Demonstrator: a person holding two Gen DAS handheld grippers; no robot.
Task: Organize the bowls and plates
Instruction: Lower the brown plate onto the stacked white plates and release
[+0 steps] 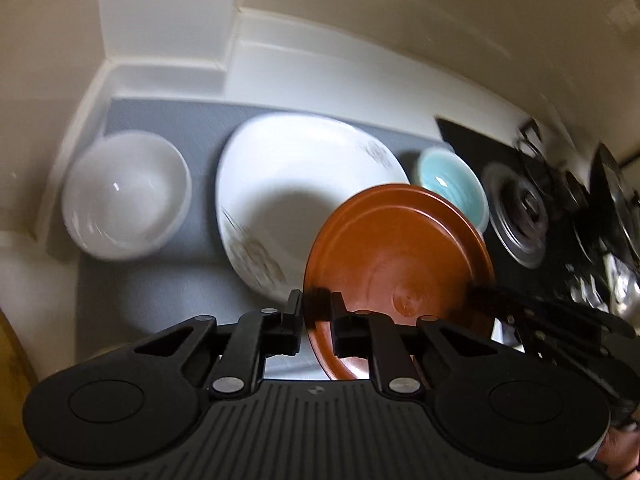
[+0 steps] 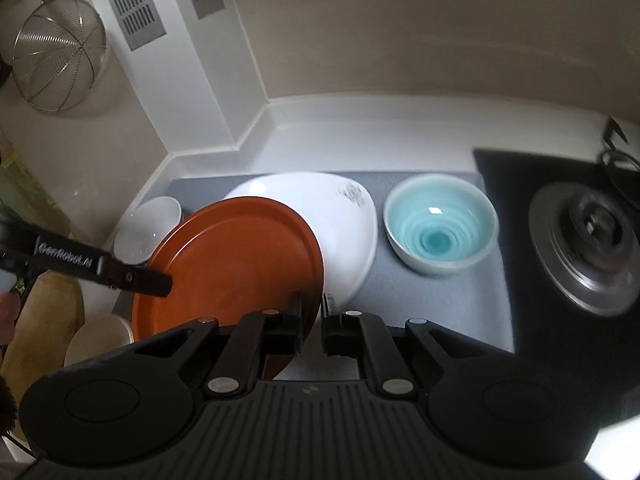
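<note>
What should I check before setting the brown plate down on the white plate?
1. Left gripper clamped on brown plate rim: ok.
2. Right gripper clamped on the opposite rim: ok.
3. Plate level: not ok, tilted.
4. White plate bare on top: ok.
5. Brown plate centred over it: not ok, offset toward the teal bowl.
6. White bowl apart from the white plate: ok.

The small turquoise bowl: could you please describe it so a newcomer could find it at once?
On the grey rectangular mat, look beside the black stovetop. The glossy turquoise ceramic bowl sits right of the large white patterned plate; it alone is blue-green, with concentric rings inside.
</note>
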